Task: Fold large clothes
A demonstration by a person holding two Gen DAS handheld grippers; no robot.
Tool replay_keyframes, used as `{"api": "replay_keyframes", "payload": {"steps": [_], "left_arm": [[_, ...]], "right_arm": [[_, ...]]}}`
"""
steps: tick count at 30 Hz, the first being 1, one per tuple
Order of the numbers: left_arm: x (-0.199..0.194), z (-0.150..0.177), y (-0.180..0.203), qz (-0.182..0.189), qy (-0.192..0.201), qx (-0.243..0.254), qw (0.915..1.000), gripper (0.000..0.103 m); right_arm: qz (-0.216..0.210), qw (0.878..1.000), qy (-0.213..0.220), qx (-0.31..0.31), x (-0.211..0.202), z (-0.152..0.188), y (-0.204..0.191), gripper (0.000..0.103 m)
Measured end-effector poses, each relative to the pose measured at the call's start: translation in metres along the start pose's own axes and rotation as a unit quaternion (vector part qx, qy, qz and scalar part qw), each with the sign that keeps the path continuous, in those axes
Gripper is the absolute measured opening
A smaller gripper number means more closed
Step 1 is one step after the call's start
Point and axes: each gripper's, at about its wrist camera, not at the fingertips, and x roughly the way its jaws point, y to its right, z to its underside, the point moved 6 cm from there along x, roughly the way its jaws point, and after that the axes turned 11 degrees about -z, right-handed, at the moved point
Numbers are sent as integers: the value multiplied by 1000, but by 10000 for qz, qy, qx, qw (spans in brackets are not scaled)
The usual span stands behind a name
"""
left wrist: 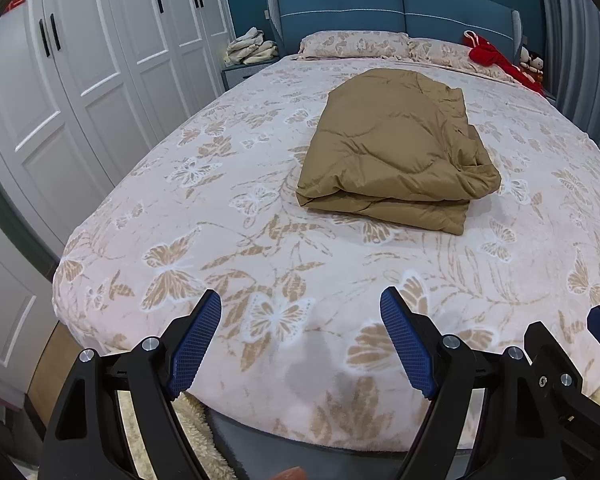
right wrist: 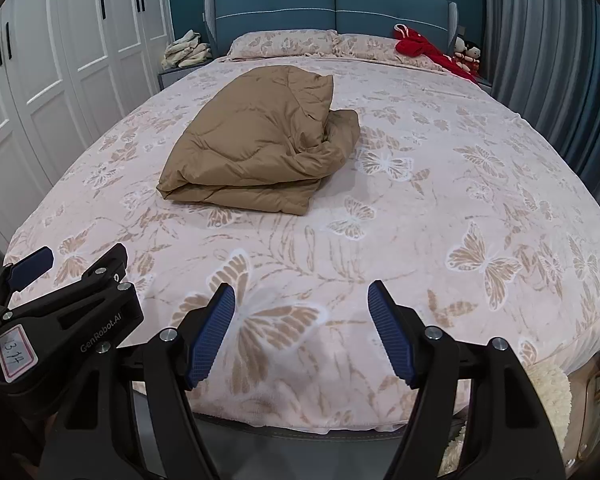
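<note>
We see the tan padded garment [left wrist: 396, 148] lying folded in a thick bundle at the middle of the bed [left wrist: 260, 240], its right edge bunched and loose. Our left gripper [left wrist: 301, 340] and right gripper [right wrist: 301, 334] hover at the lower frame, over the foot of the bed, both with jaws apart and empty, well short of the garment. To finish well, we judge the bunched edge needs tucking and flattening; pinch only the top layer.
</note>
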Motion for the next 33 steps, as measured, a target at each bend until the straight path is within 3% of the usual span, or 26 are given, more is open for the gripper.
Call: {"api": "replay_keyframes", "payload": {"steps": [33], "left_arm": [[-1,1,-3,-48,-1,29,10000,78]], "right_arm": [[19,10000,-14,34,-1,1,1,67]]}}
